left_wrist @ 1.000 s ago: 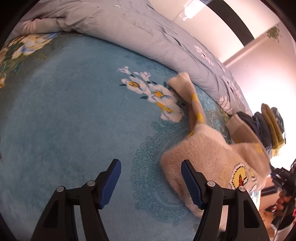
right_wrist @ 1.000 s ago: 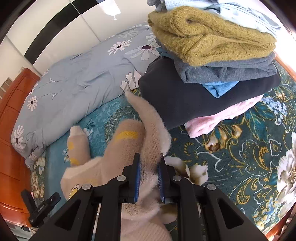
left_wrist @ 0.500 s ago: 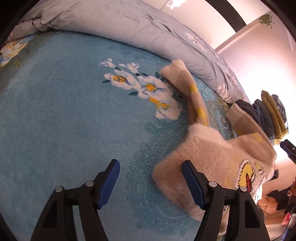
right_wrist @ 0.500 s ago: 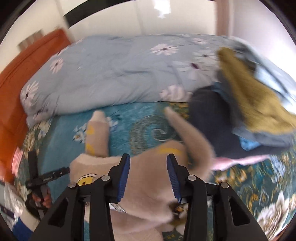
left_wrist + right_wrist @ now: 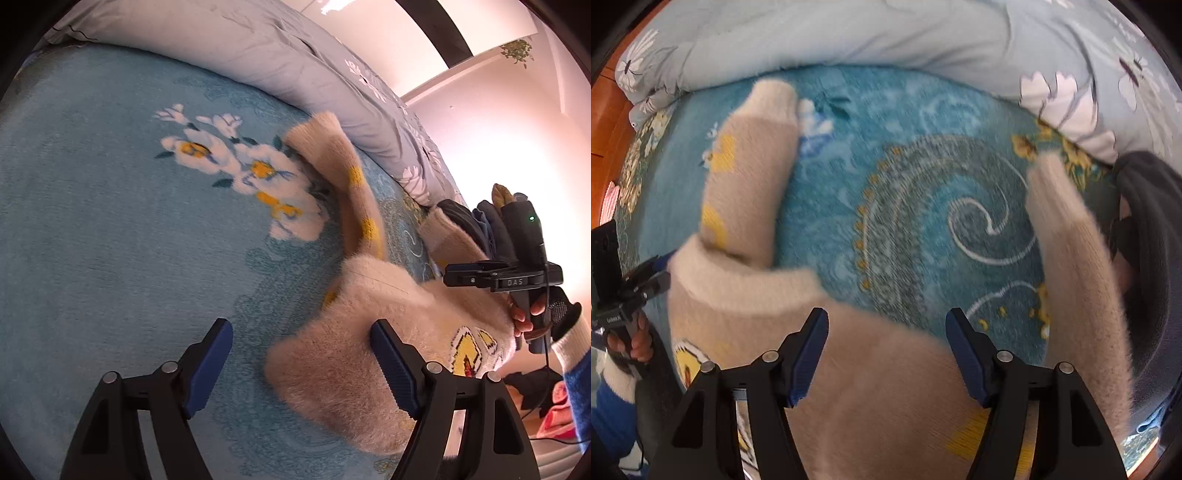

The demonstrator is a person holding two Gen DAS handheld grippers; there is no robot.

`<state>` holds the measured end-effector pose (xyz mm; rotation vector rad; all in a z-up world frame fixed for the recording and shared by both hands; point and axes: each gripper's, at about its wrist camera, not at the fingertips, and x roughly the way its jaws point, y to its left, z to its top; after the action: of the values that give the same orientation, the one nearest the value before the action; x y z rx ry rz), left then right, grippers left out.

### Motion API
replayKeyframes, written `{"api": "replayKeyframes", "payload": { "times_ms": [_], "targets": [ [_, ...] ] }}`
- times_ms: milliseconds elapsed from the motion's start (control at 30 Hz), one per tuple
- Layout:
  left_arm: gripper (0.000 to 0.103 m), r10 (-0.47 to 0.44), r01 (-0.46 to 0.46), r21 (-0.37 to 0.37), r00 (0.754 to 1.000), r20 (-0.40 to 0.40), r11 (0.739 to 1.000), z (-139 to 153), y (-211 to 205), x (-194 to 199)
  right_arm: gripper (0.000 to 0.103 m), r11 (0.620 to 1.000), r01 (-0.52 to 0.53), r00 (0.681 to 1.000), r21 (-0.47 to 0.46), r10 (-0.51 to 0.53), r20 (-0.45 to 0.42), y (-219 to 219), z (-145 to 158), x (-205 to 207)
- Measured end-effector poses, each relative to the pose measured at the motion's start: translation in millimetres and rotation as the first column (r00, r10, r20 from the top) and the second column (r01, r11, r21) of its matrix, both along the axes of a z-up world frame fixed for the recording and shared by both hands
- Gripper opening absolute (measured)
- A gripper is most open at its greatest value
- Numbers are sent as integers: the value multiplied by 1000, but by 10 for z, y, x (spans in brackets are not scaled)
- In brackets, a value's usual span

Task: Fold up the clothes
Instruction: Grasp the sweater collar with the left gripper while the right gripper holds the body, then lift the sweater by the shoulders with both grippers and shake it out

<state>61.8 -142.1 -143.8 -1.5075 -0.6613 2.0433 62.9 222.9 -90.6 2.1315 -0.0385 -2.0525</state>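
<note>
A fluffy beige sweater (image 5: pixel 369 332) with yellow patches lies on the teal floral bed cover (image 5: pixel 110 221), one sleeve (image 5: pixel 354 184) stretched toward the quilt. My left gripper (image 5: pixel 301 365) is open and empty, its right finger over the sweater's edge. In the right wrist view the sweater (image 5: pixel 886 387) spreads below my right gripper (image 5: pixel 886 354), which is open and empty above it. Its two sleeves lie at the left (image 5: pixel 746 177) and the right (image 5: pixel 1075 266).
A rolled grey-blue floral quilt (image 5: pixel 886 33) runs along the far side of the bed. A stack of folded clothes (image 5: pixel 1152 258) sits at the right. An orange wooden headboard (image 5: pixel 602 110) is at the far left.
My right gripper has opened, let go of the sweater and turned left and down over it. The sweater has settled flatter on the bed. My left gripper stays open and has shifted slightly.
</note>
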Motion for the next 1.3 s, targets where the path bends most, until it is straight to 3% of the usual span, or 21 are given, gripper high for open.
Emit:
{"api": "replayKeyframes", "payload": {
  "times_ms": [133, 267, 400, 533, 733, 833, 933, 1067, 1300],
  "targets": [
    [80, -56, 56, 33, 998, 7, 998, 4, 92, 4, 67, 999, -29, 999, -21, 30, 42, 174, -11, 248],
    [80, -128, 128, 3, 992, -22, 992, 57, 267, 70, 67, 997, 9, 999, -71, -6, 35, 314, -38, 515],
    [78, -123, 123, -4, 991, -50, 992, 123, 267, 108, 67, 989, 76, 996, -126, -71, 48, 356, -147, 719],
    [69, -124, 118, -66, 987, -100, 991, 236, 303, 208, 67, 984, 125, 992, -123, -125, 12, 364, -144, 879],
    [48, -123, 98, -145, 976, -178, 985, 376, 384, 358, 40, 981, 148, 986, -123, -156, -59, 304, 2, 1106],
    [38, -91, 65, -132, 976, -198, 989, 464, 340, 450, 29, 983, 147, 979, -113, -161, -128, 253, 175, 1194],
    [30, -48, 27, -98, 974, -222, 995, 598, 330, 515, 26, 982, 152, 965, -109, -171, -199, 196, 364, 1262],
    [27, 22, -45, -71, 955, -297, 996, 901, 247, 611, 24, 964, 202, 914, -174, -250, -320, 162, 723, 1378],
    [26, 147, -179, -36, 892, -427, 983, 1607, -60, 607, 23, 935, 174, 763, -308, -326, -558, -29, 1662, 1467]
  ]
}}
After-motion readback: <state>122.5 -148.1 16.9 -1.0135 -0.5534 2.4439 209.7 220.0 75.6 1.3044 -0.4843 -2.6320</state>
